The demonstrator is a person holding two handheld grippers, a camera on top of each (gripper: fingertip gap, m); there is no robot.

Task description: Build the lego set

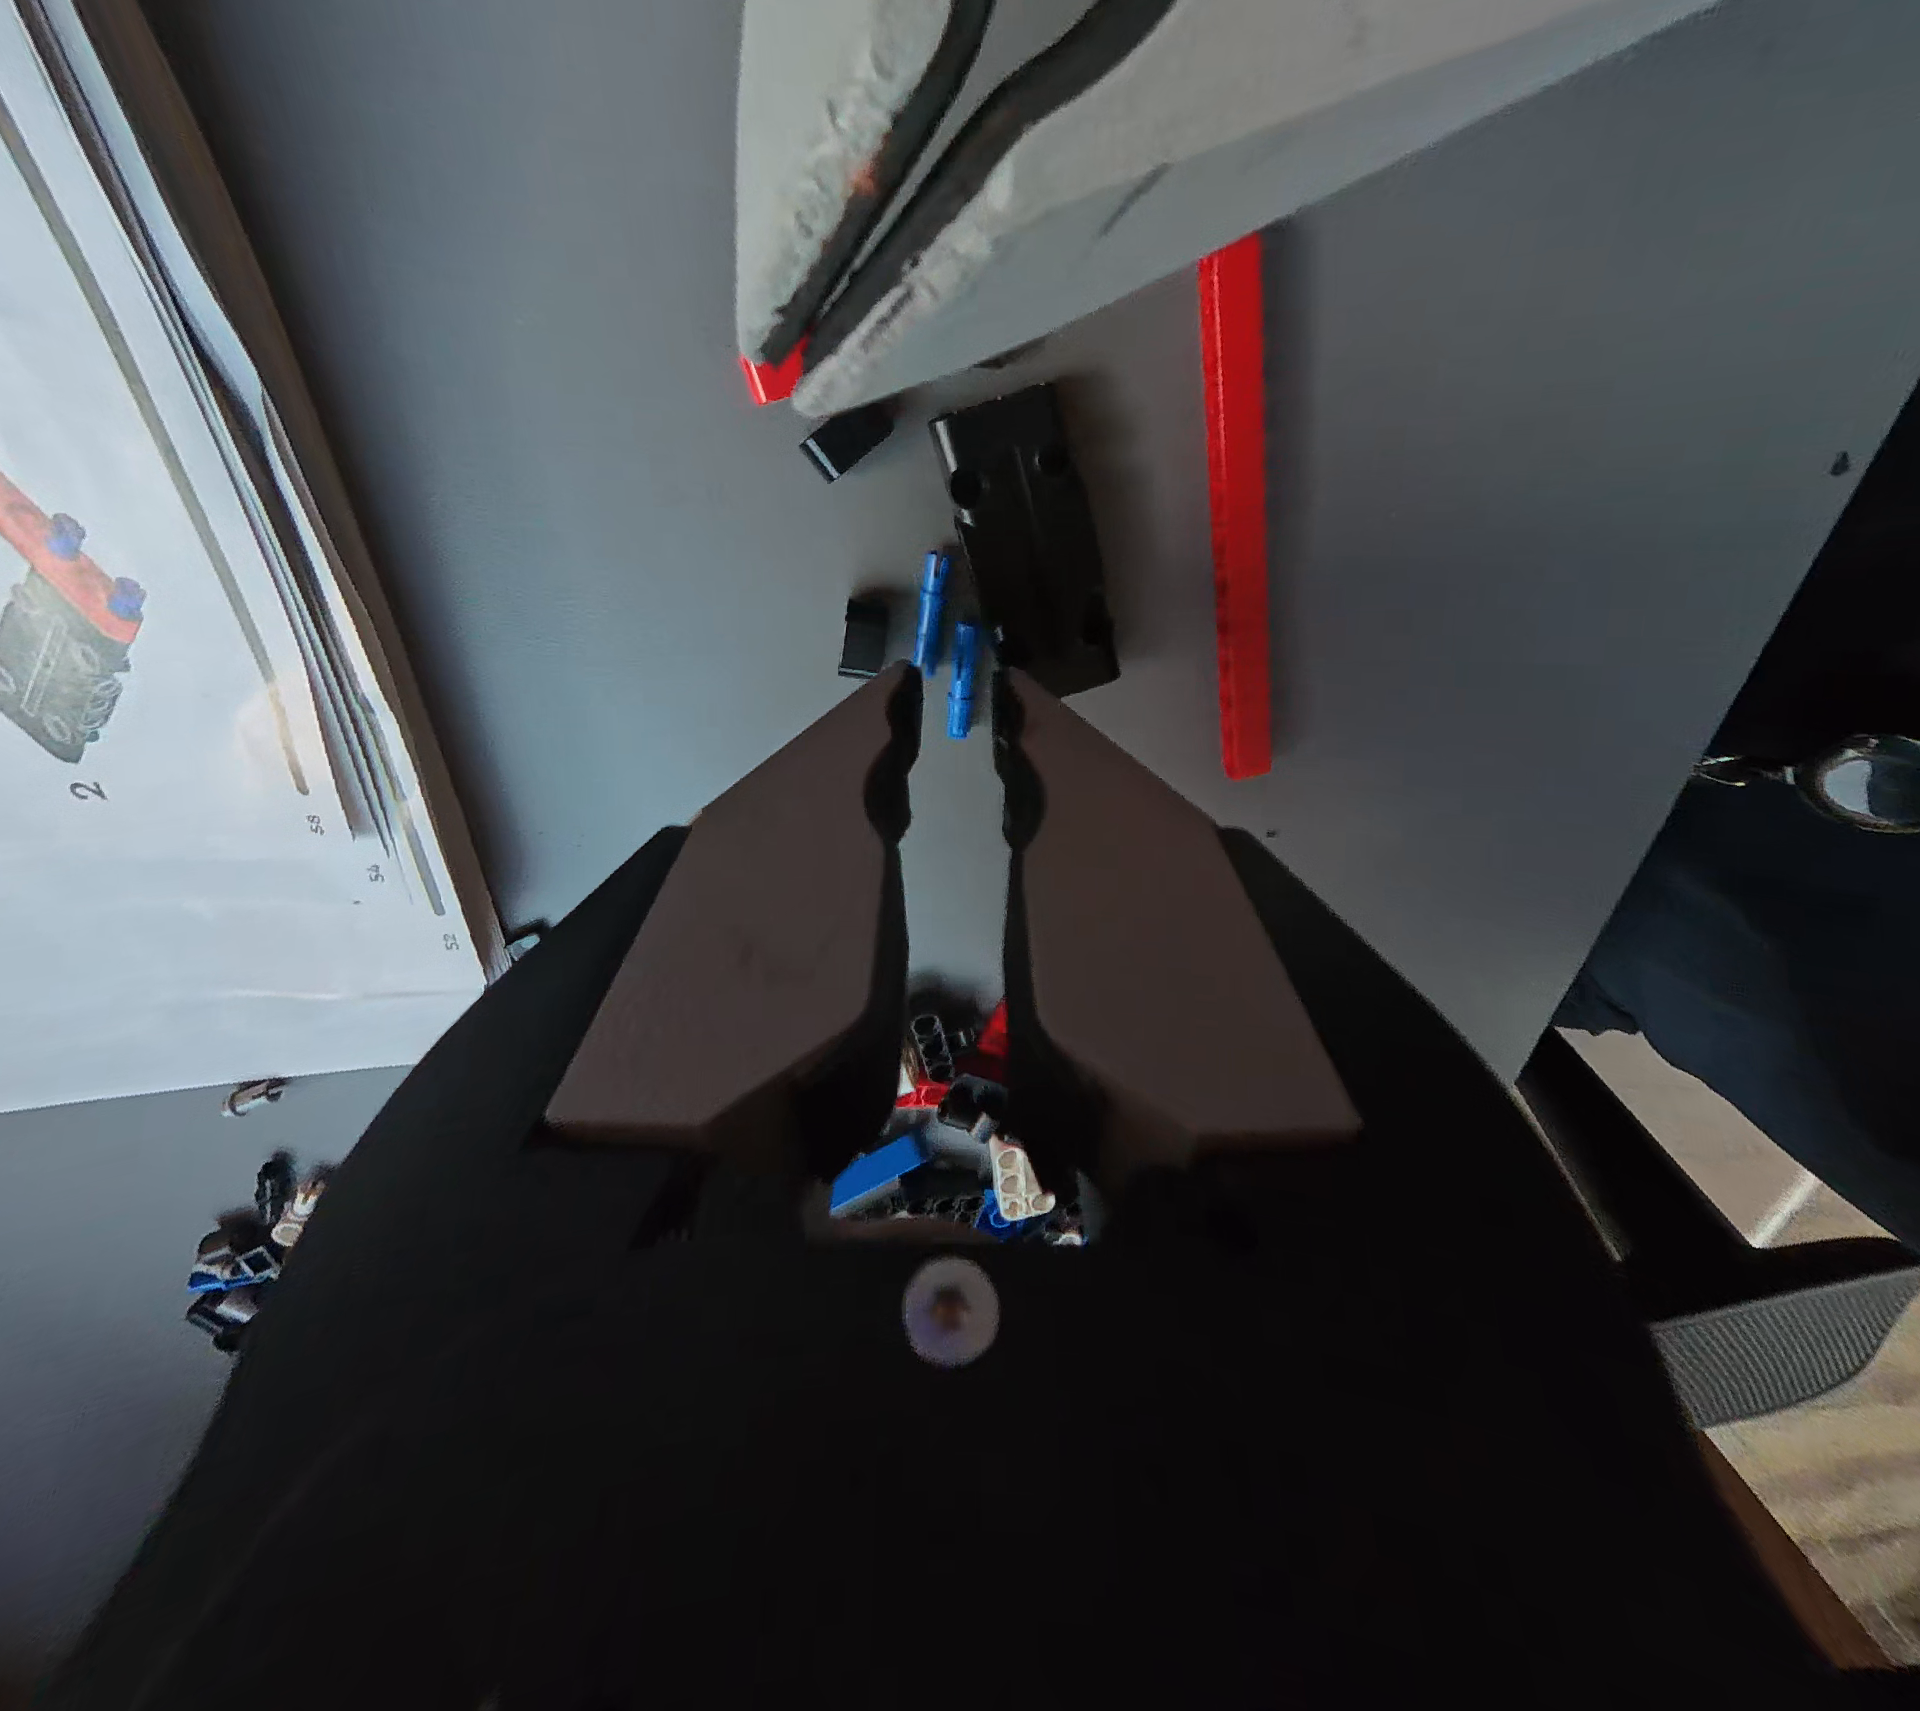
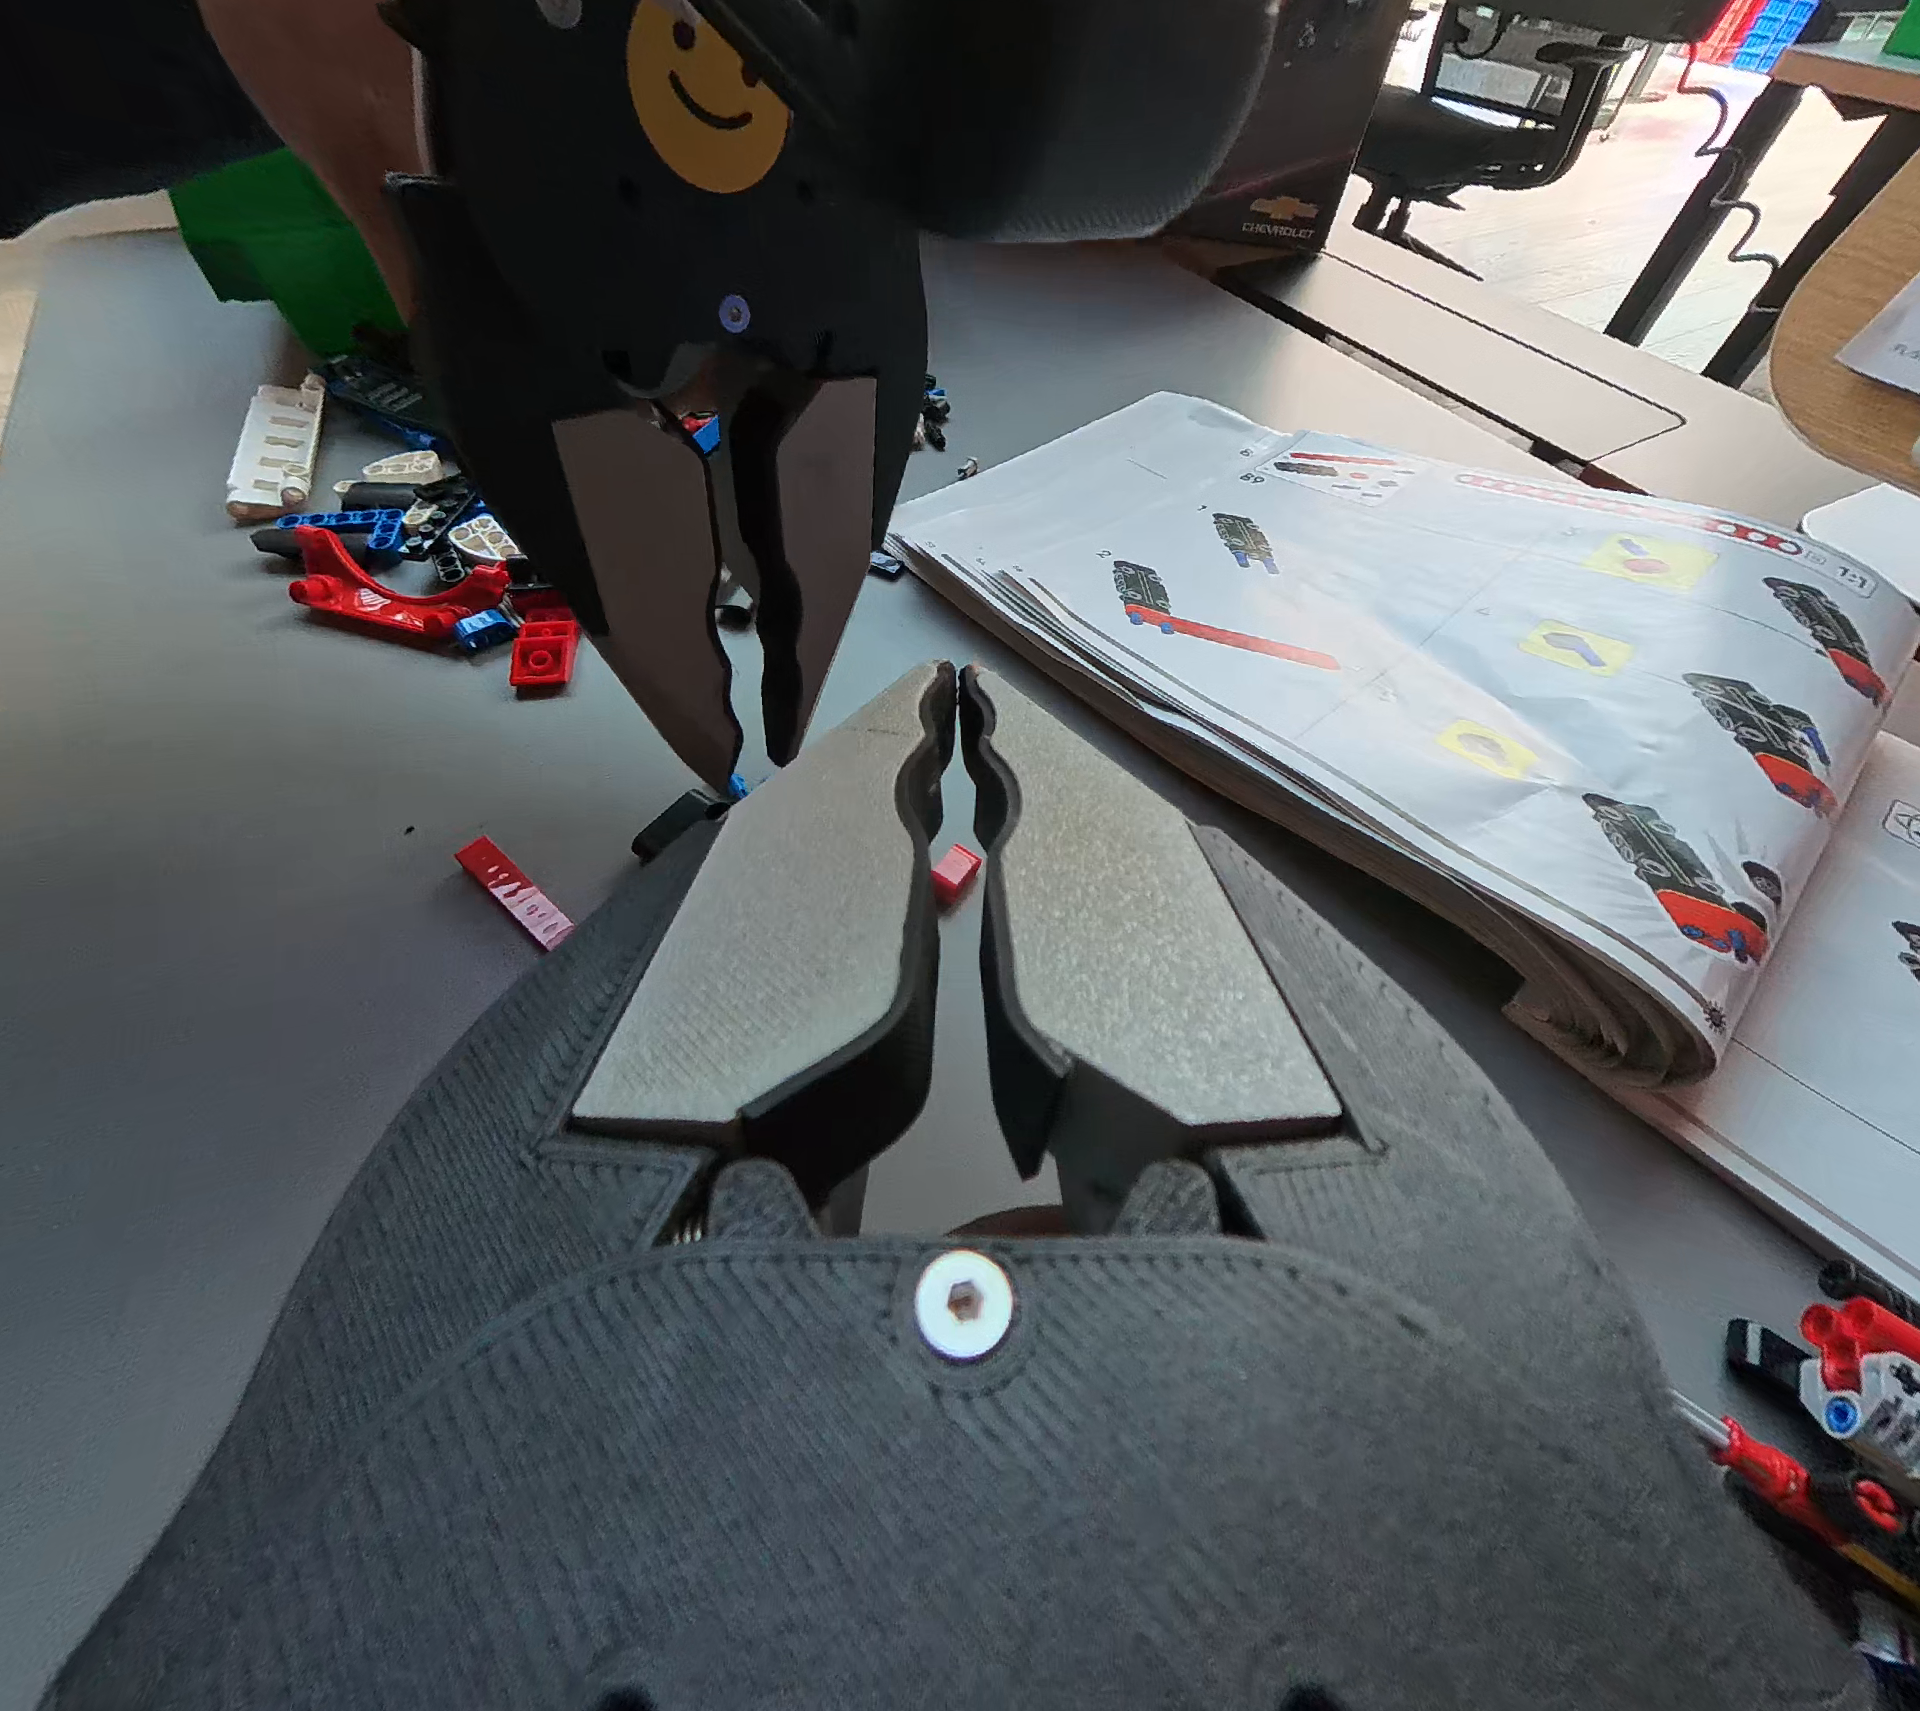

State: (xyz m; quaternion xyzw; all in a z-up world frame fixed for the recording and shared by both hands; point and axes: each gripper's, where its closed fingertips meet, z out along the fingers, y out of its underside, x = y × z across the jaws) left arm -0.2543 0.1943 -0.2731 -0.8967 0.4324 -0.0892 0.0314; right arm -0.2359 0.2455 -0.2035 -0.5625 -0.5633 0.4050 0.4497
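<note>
Black ribbed body of the right gripper [image 2: 956,685] fills the lower half of its own view; its grey fingers are pressed together at the tips with nothing between them. It hangs above the grey table [image 2: 208,986], with a small red brick [image 2: 956,875] on the surface below the fingers.

Left gripper [image 1: 958,685]: fingers slightly spread, tips low over the table. One blue pin [image 1: 964,679] lies in the gap between the tips, with clearance visible on both sides; the pads do not press on it. A second blue pin [image 1: 932,612] lies just beyond, beside the left fingertip. From the right wrist view the left gripper [image 2: 753,762] points steeply down, tips at the table surface, a bit of blue showing at them.

Around the pins: a black block [image 1: 1029,539] just to the right, a small black piece [image 1: 864,638] to the left, another small black piece [image 1: 847,442] farther out, and a long red beam [image 1: 1234,508] lying well right of the block.

An open instruction booklet [image 2: 1455,674] lies on the table right of both grippers. A loose heap of red, blue, black and white parts [image 2: 395,560] sits behind the left gripper. A flat red piece [image 2: 512,892] lies apart in the foreground.
</note>
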